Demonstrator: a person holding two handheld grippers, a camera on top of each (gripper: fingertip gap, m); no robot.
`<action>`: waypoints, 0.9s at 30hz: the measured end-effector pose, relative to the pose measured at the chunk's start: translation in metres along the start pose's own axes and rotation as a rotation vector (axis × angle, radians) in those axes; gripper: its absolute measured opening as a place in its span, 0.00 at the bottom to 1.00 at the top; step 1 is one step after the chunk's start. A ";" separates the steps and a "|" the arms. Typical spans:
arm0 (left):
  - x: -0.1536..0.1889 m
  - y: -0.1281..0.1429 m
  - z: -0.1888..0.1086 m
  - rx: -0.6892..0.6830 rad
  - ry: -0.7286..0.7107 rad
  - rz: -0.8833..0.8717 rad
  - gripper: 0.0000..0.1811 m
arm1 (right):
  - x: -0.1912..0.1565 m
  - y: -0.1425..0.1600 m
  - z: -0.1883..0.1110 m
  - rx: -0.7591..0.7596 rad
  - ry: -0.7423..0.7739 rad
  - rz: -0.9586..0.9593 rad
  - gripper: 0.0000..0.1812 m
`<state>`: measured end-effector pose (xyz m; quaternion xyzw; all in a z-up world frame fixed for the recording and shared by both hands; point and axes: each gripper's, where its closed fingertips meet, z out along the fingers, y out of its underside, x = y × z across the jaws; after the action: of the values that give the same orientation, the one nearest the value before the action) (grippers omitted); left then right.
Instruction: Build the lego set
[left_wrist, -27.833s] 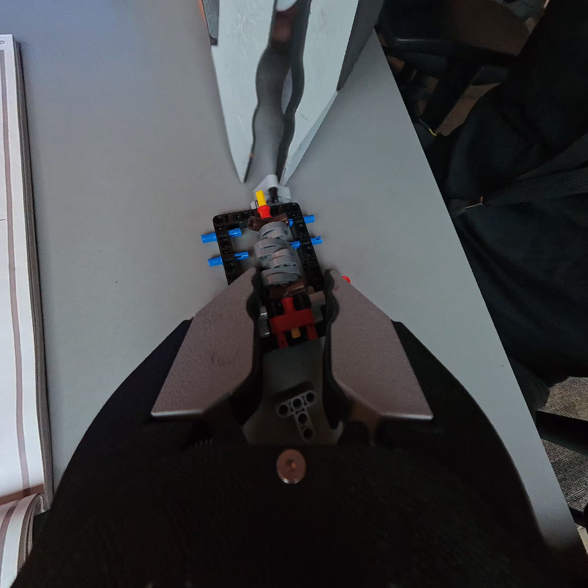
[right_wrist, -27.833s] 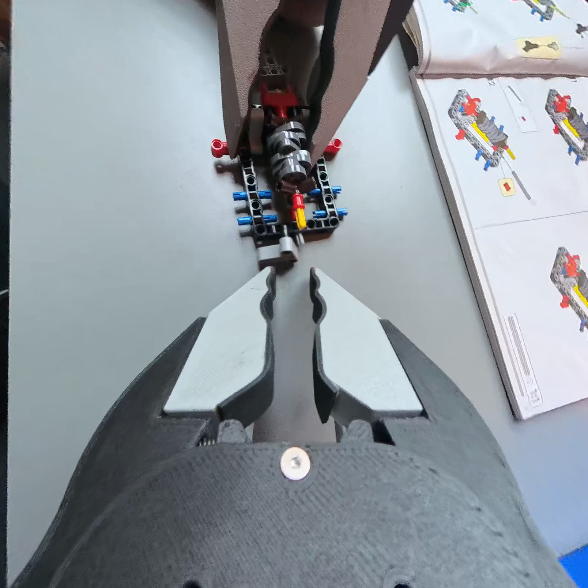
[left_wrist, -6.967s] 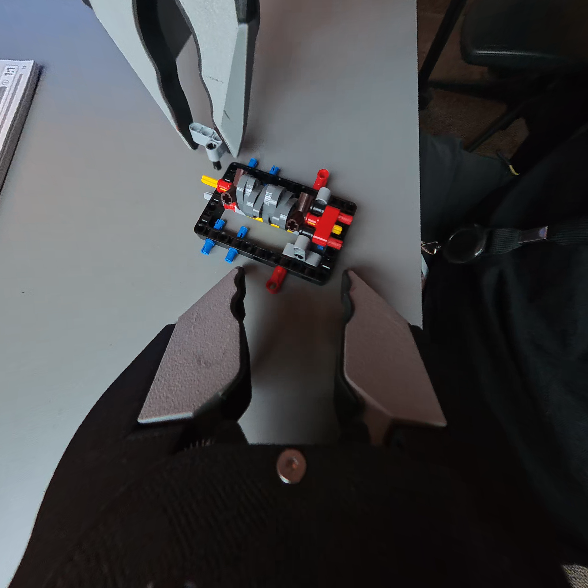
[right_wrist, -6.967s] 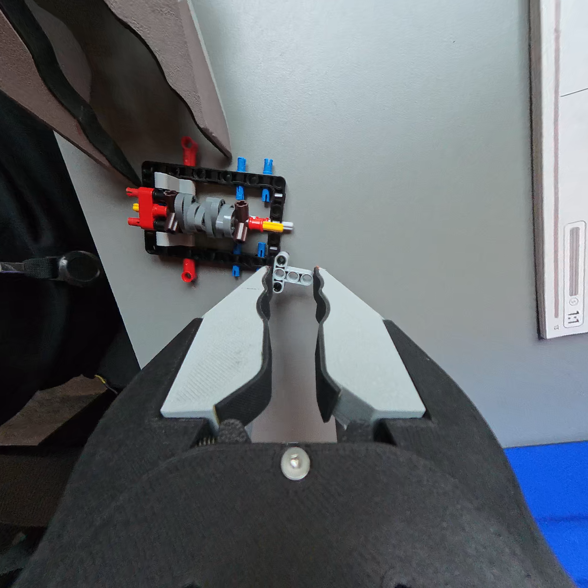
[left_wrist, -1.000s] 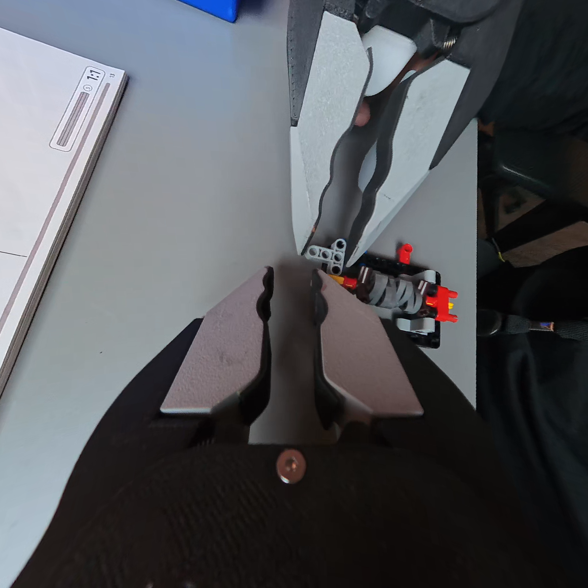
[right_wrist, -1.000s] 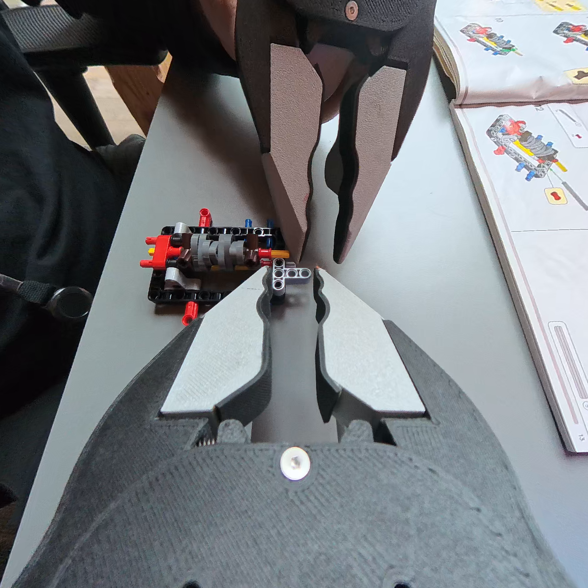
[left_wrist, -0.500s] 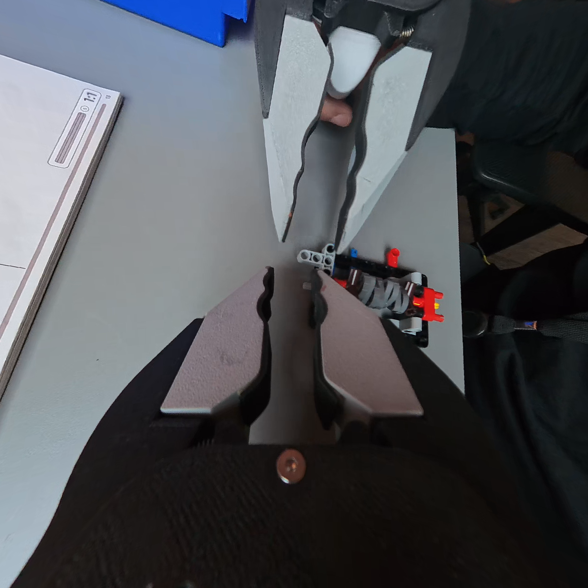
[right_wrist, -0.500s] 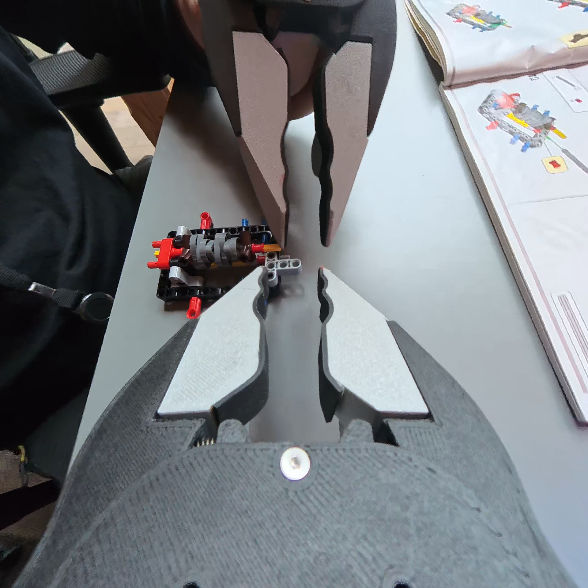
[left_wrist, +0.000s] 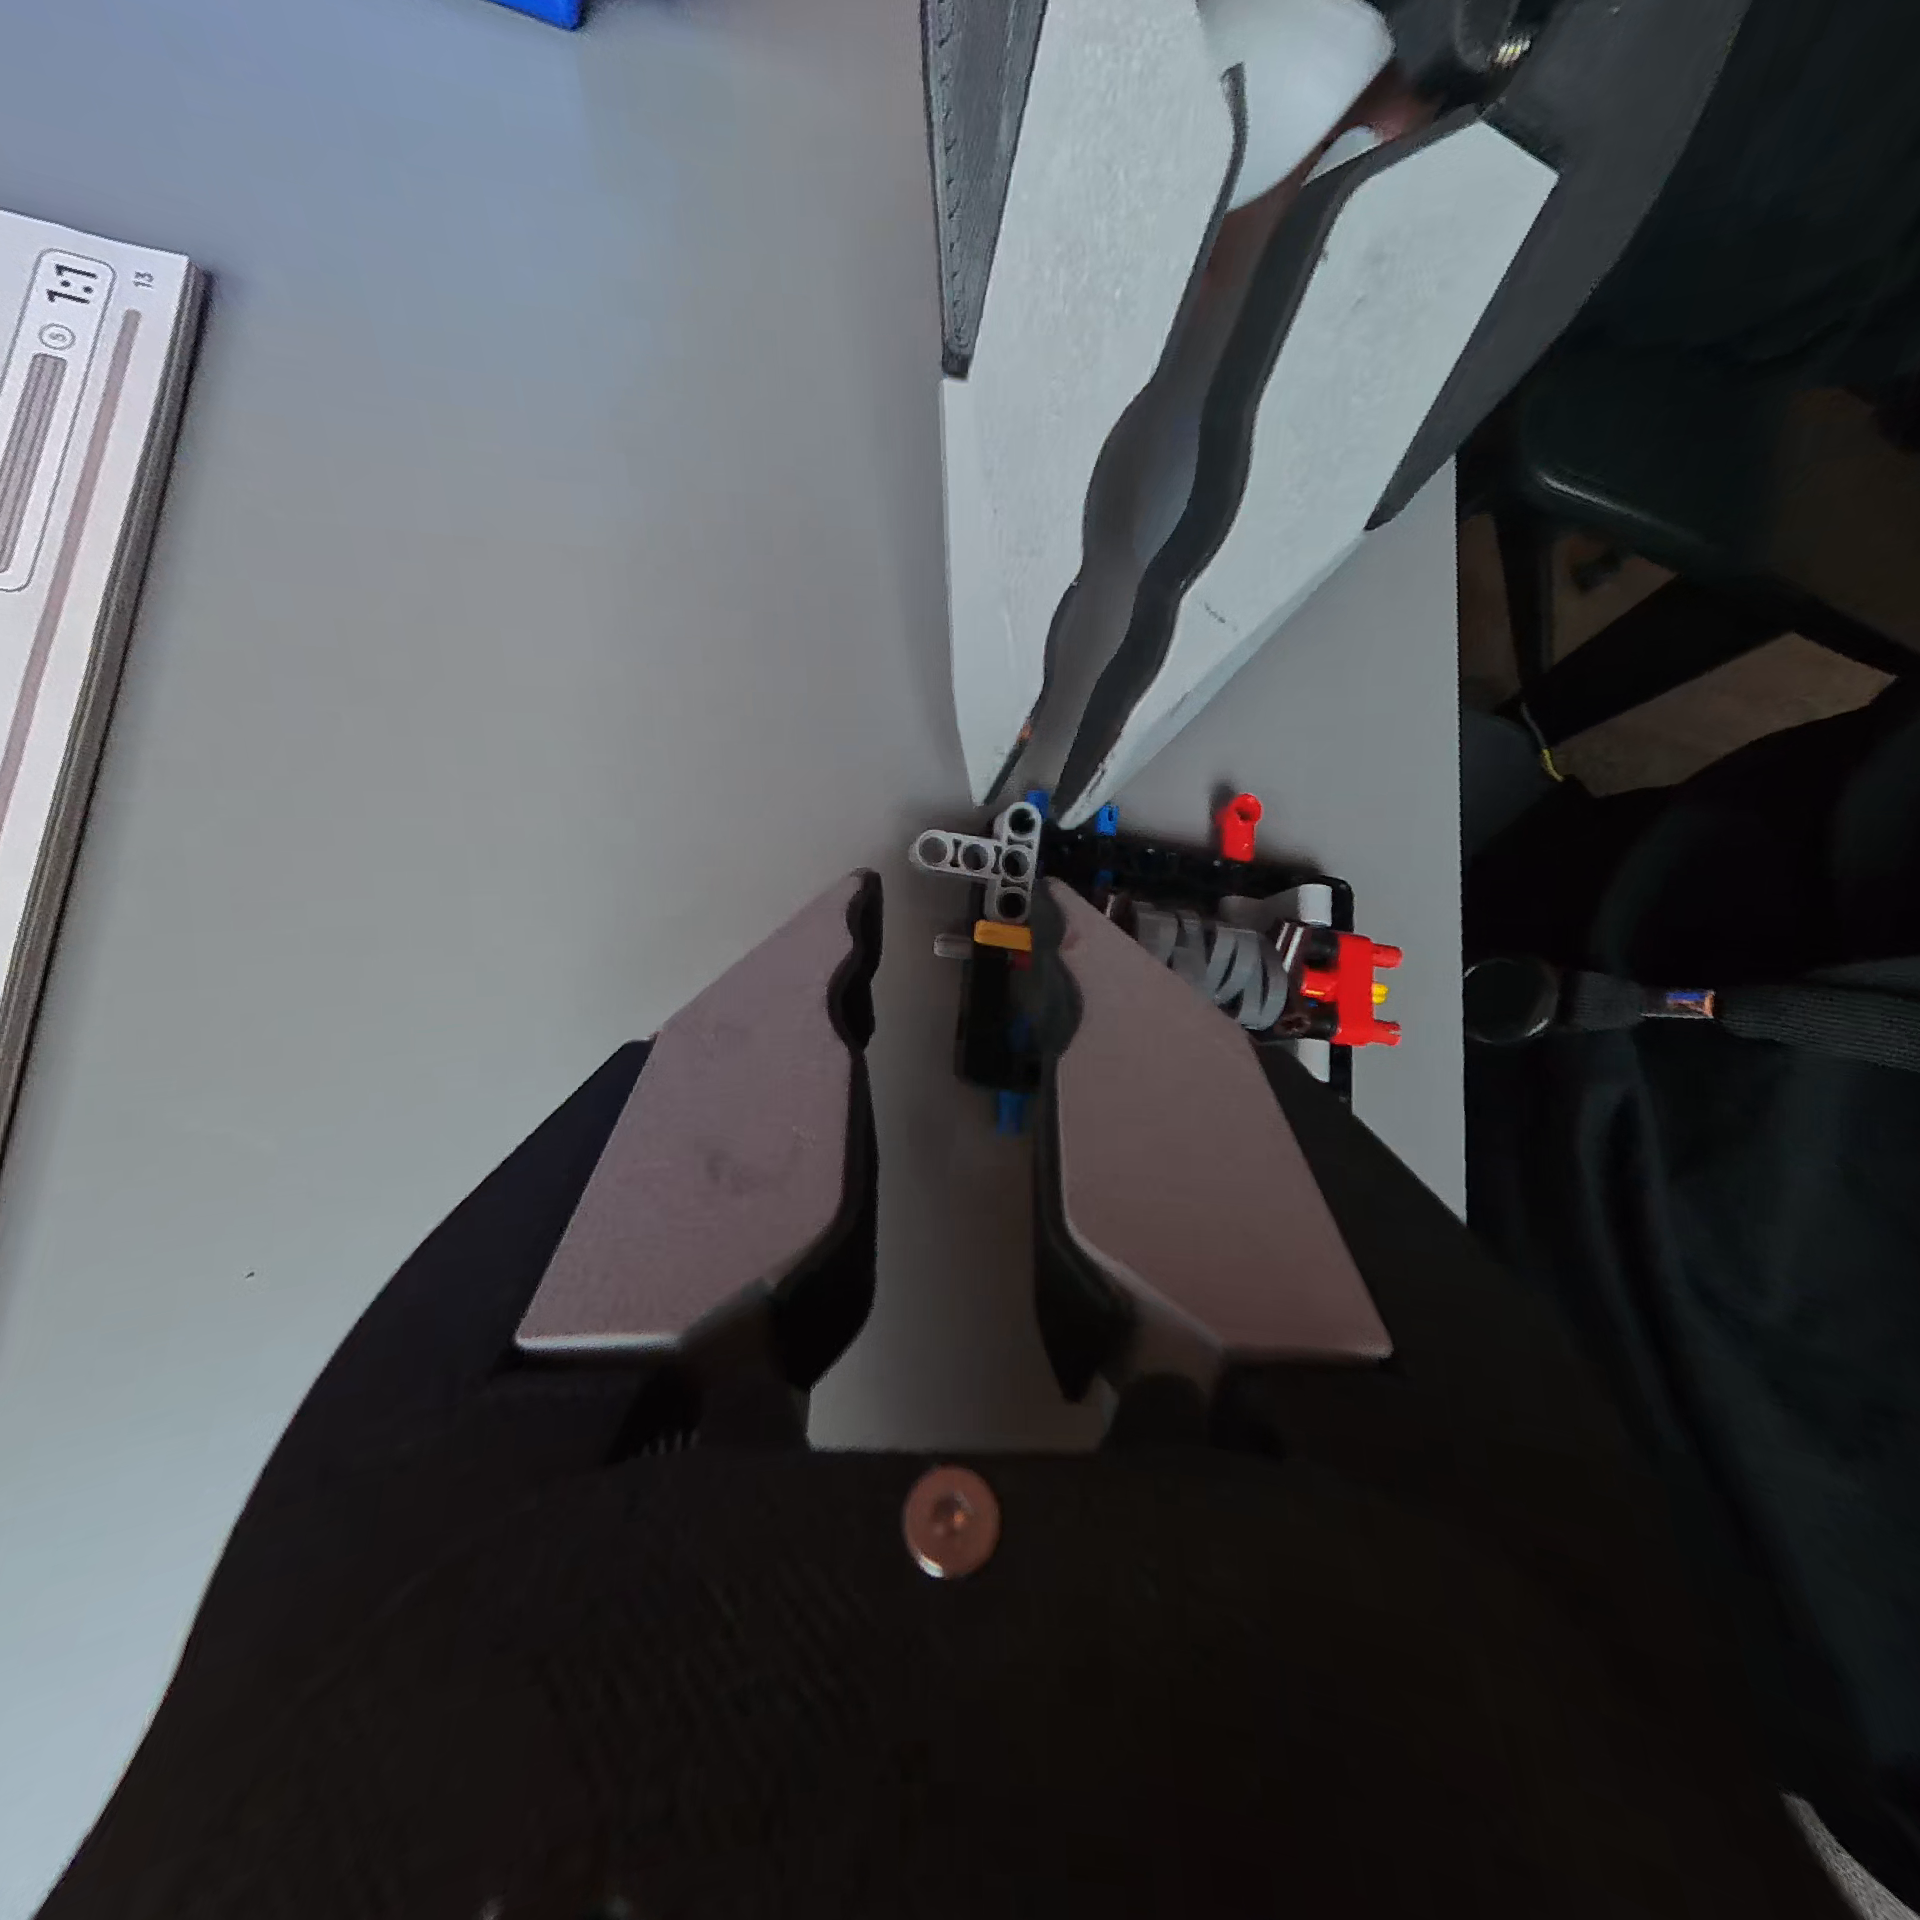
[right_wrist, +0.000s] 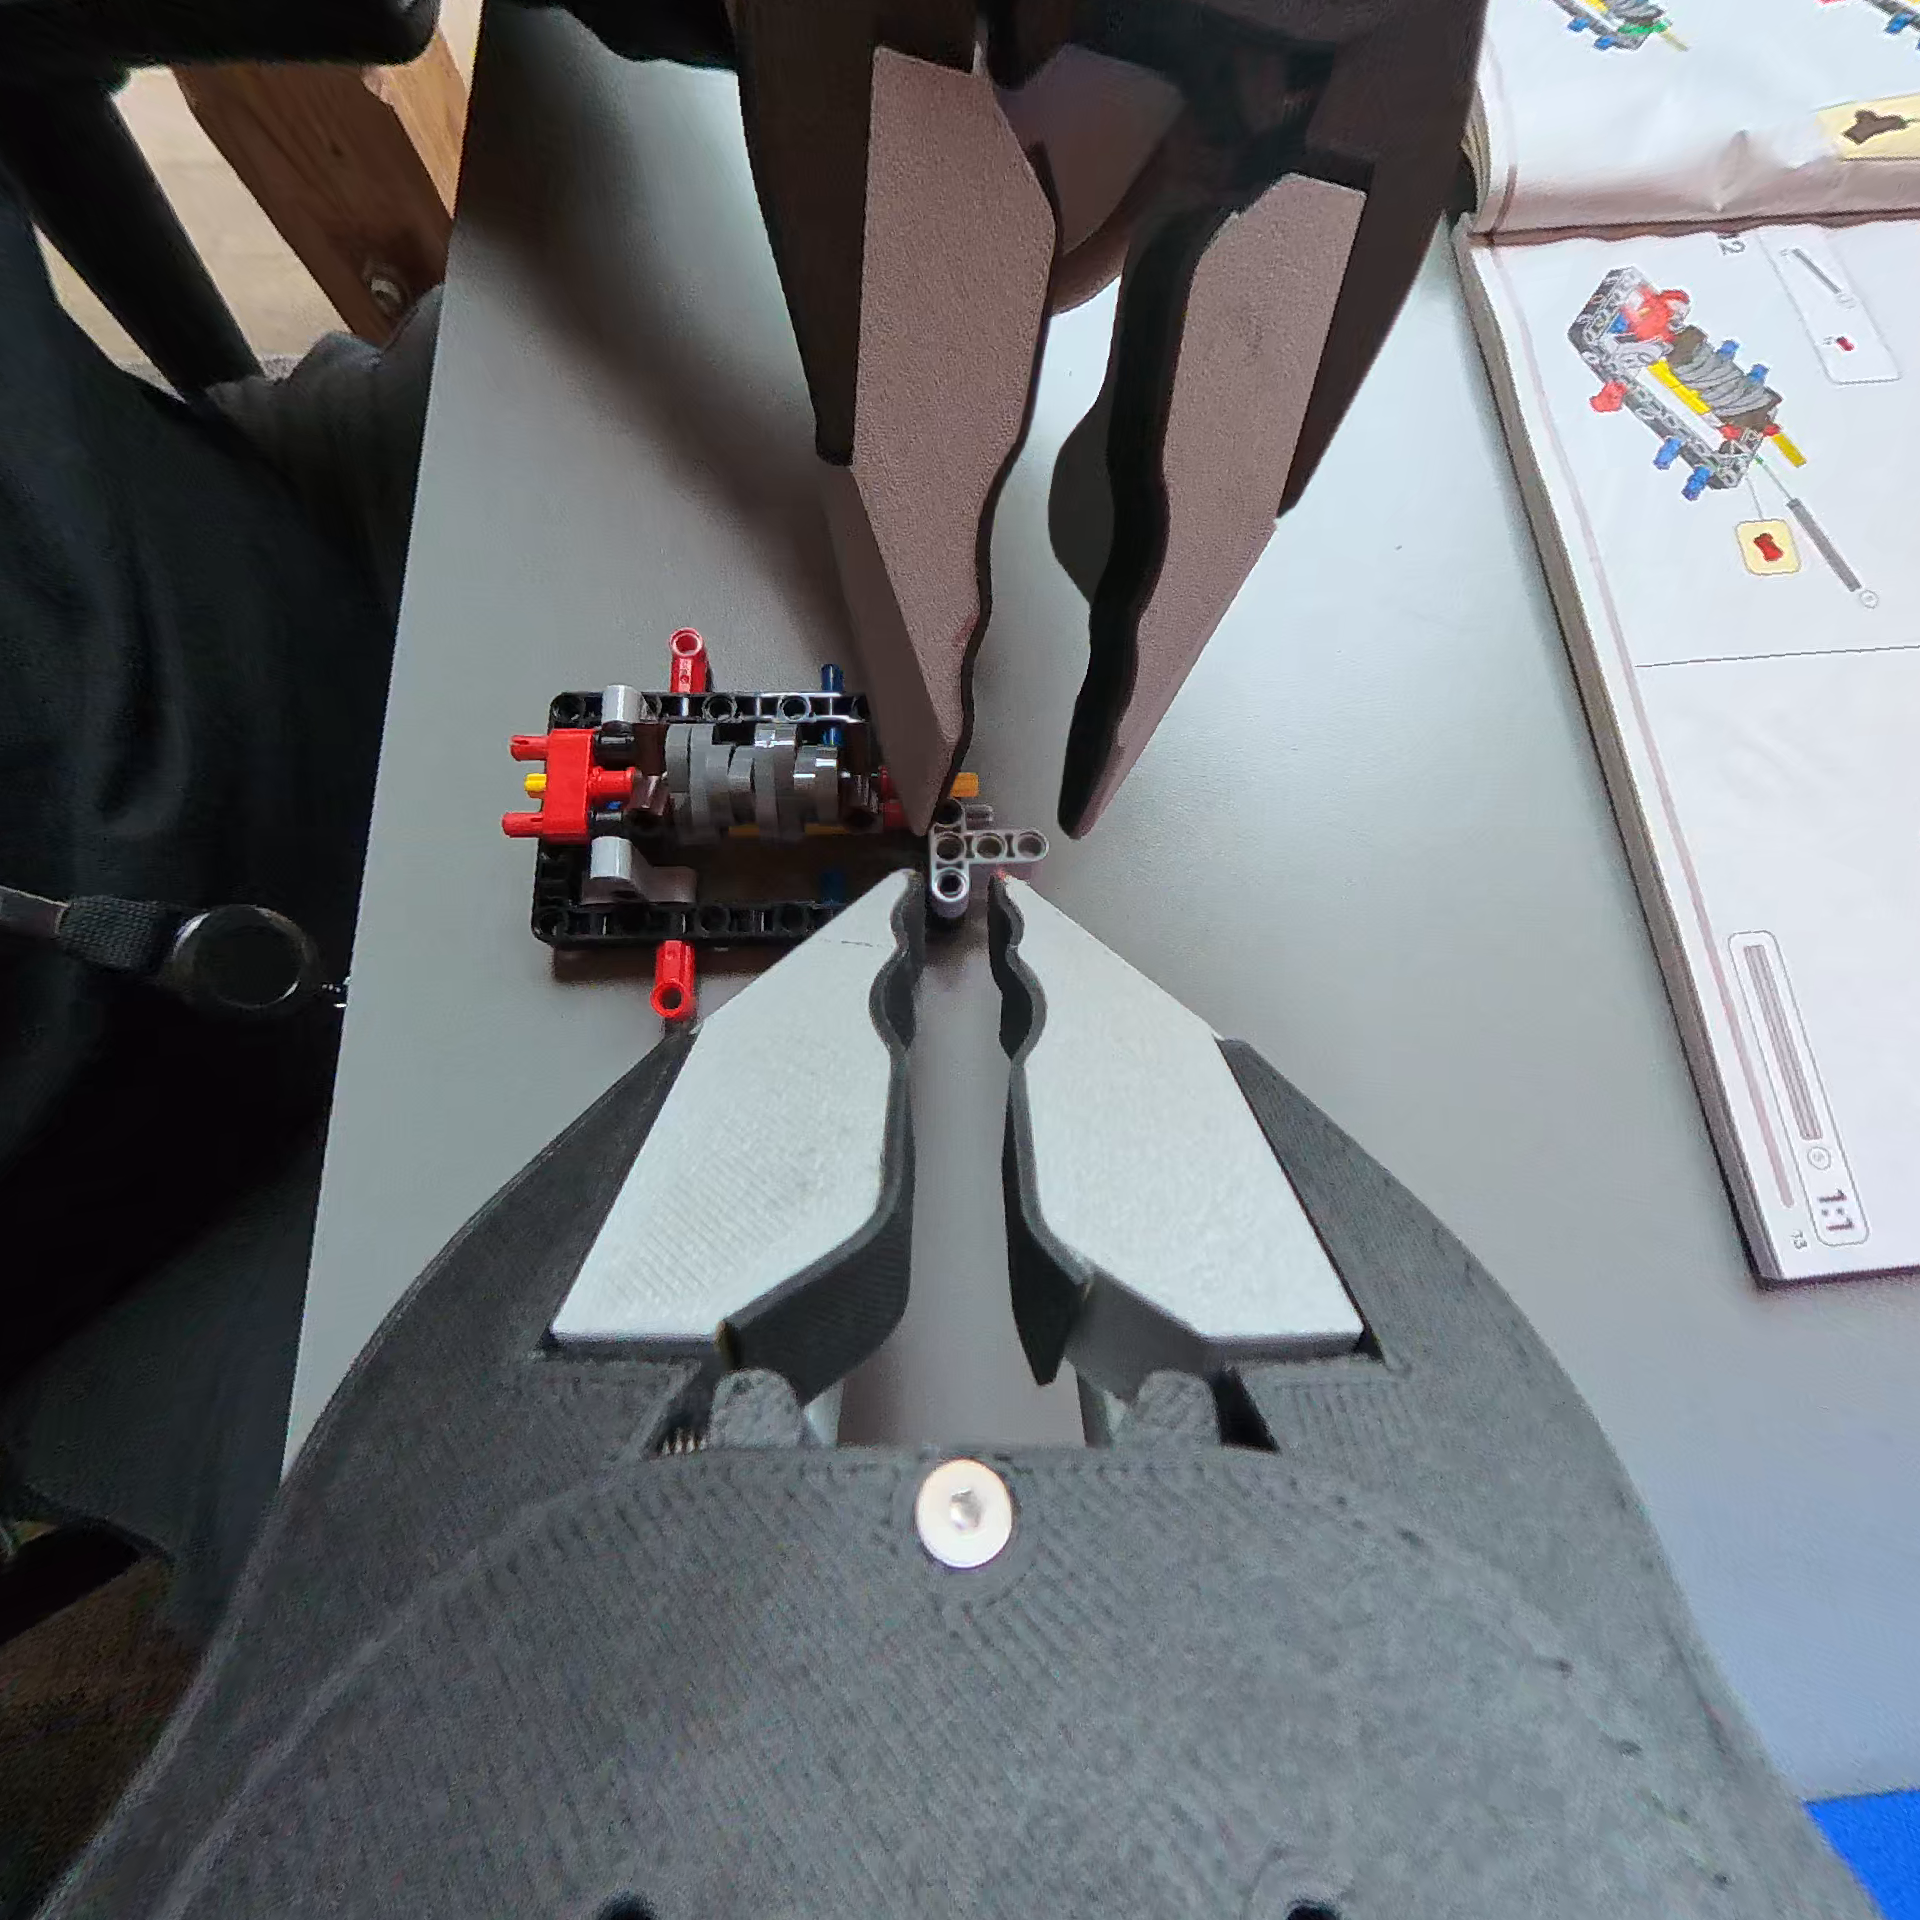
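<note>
The lego model (right_wrist: 717, 810) is a black rectangular frame with grey crank parts, red pieces, blue pins and a yellow axle. It lies flat near the table's edge and also shows in the left wrist view (left_wrist: 1226, 956). My right gripper (right_wrist: 954, 888) is shut on the stem of a light grey T-shaped piece (right_wrist: 982, 847) and holds it against the frame's short end by the yellow axle. My left gripper (left_wrist: 956, 904) is open over that same end, its fingers on either side of the end bar and the axle tip, opposite the right gripper (left_wrist: 1029, 805). The T-piece (left_wrist: 987, 857) sits just beyond its tips.
An open instruction booklet (right_wrist: 1714, 623) lies to the right, and it is at the left in the left wrist view (left_wrist: 62, 520). A blue bin corner (right_wrist: 1870, 1849) is nearby. The table edge (right_wrist: 416, 623) runs just past the model, with a person's dark clothing and a badge reel (right_wrist: 239, 956) beyond it. The grippers are tip to tip, or close to it.
The right gripper has closed tighter on the T-piece and brought it to the frame's end. The left gripper has moved forward, so the frame's end now sits between its fingers.
</note>
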<state>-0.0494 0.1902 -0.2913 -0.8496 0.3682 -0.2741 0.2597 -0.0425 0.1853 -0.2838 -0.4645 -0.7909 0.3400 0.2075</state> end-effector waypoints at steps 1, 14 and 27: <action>0.000 0.000 0.000 -0.005 0.001 0.002 0.14 | 0.000 0.001 0.002 -0.011 0.001 -0.004 0.05; 0.006 0.000 0.000 -0.124 -0.064 0.137 0.03 | 0.002 0.006 0.008 -0.051 0.039 -0.028 0.02; 0.004 0.003 0.005 -0.262 -0.084 0.202 0.02 | 0.001 0.014 0.011 -0.060 -0.030 0.017 0.02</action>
<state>-0.0454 0.1869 -0.2955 -0.8457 0.4731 -0.1604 0.1879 -0.0419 0.1867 -0.3012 -0.4722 -0.7998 0.3247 0.1786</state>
